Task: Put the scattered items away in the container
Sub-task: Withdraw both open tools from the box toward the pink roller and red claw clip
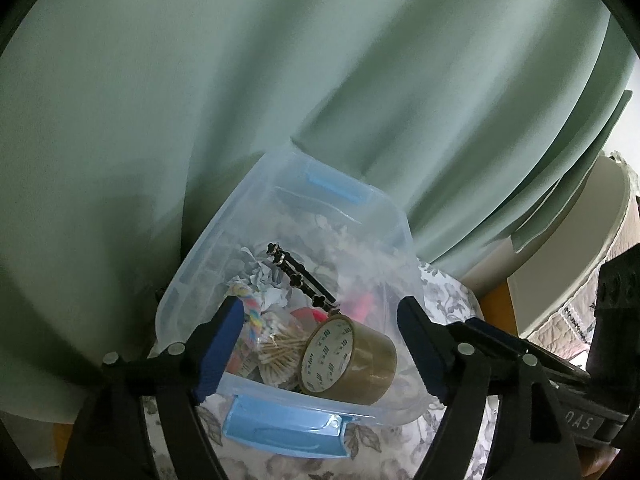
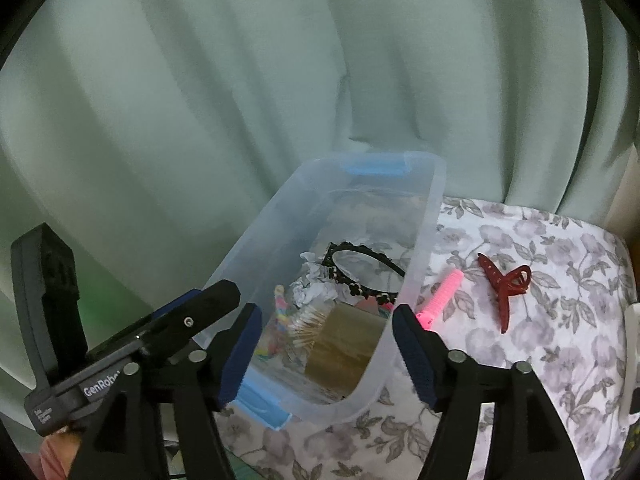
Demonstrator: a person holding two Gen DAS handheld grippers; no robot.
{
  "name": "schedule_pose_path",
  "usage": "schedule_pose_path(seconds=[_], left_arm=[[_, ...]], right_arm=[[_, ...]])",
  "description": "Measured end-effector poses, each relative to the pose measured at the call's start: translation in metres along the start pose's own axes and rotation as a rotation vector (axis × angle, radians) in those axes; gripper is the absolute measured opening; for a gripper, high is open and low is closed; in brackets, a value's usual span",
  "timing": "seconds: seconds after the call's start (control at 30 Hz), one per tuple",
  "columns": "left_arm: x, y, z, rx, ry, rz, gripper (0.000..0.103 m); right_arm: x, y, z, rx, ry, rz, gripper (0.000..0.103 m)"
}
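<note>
A clear plastic container (image 1: 192, 272) with blue latches stands on a floral cloth. Inside it lie a brown tape roll (image 1: 348, 356), a black headband (image 1: 300, 276), a bag of cotton swabs (image 1: 276, 352), crumpled paper (image 1: 264, 276) and a colourful rope piece (image 1: 248, 312). My left gripper (image 1: 320, 302) hangs open above the container's near end, with nothing between its pads. My right gripper (image 2: 326, 310) is open too, over the container's (image 2: 432, 216) right wall. On the cloth to the right of the container lie a pink hair roller (image 2: 440, 296) and a dark red claw clip (image 2: 506, 284).
A pale green curtain (image 2: 240, 80) hangs close behind the container. The floral cloth (image 2: 540, 360) spreads to the right and front. A white object (image 2: 632, 340) shows at the right edge. The left gripper's body (image 2: 192, 312) reaches in beside the container's left wall.
</note>
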State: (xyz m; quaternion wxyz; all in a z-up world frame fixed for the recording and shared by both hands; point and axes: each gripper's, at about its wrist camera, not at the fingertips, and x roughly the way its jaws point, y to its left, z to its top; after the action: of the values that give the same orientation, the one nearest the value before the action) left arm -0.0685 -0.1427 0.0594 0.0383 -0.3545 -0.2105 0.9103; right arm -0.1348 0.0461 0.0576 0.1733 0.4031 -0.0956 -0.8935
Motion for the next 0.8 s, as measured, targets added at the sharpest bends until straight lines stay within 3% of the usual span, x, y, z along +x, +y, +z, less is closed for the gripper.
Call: schedule_pose_path(seconds=[0.37, 0.8], left_arm=[[-0.005, -0.038, -0.003, 0.084, -0.014, -0.02, 0.08], [0.013, -0.11, -0.022, 0.226, 0.032, -0.024, 0.08]], right_arm=[[-0.033, -0.042, -0.006, 0.083, -0.068, -0.016, 0.073], [-0.071, -0.123, -0.024, 0.215, -0.149, -0.08, 0.073]])
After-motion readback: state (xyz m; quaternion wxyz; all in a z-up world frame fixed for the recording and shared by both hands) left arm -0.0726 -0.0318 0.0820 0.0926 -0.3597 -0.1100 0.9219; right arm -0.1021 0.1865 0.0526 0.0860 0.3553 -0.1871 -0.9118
